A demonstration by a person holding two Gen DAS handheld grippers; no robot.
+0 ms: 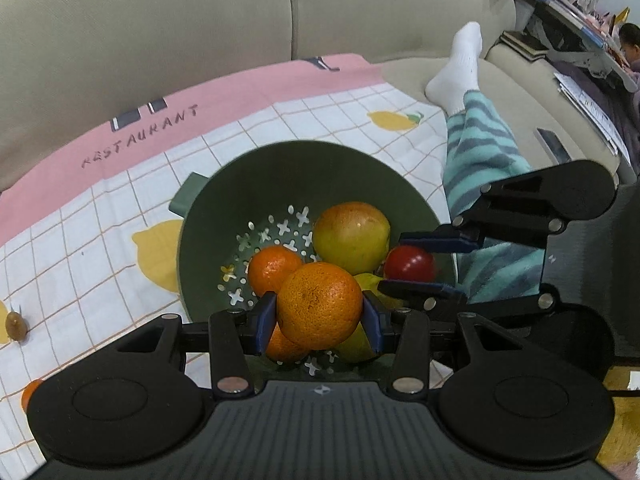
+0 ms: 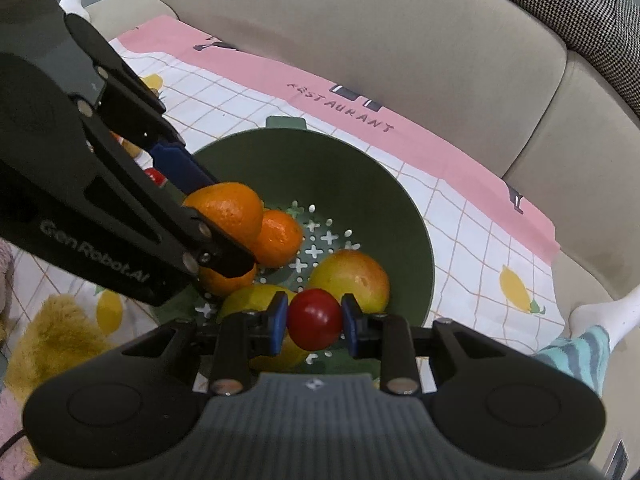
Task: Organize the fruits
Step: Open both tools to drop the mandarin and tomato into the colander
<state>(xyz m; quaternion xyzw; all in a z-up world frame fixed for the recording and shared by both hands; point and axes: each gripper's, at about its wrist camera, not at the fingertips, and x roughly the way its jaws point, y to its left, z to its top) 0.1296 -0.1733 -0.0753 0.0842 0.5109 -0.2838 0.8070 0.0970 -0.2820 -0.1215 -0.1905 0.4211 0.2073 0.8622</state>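
A green colander point(image 1: 280, 168) point(image 2: 360, 184) sits on a checked cloth on a sofa. My left gripper point(image 1: 320, 314) is shut on an orange point(image 1: 320, 304) point(image 2: 228, 204), held over the colander's near side. My right gripper point(image 2: 315, 320) point(image 1: 412, 262) is shut on a small red fruit point(image 2: 314, 318) point(image 1: 410, 262) over the colander. In the colander lie a yellow-red apple point(image 1: 350, 238) point(image 2: 352, 276), another orange point(image 1: 272, 268) point(image 2: 278, 238), a third orange point(image 2: 224, 280) partly hidden, and a yellow fruit point(image 2: 256, 300).
The cloth point(image 1: 120, 208) has a pink border and lemon prints. A small orange fruit point(image 1: 30, 392) and a brown fruit point(image 1: 16, 326) lie on its left. A person's leg in striped trousers point(image 1: 480, 152) lies to the right. Sofa cushions point(image 1: 160, 20) rise behind.
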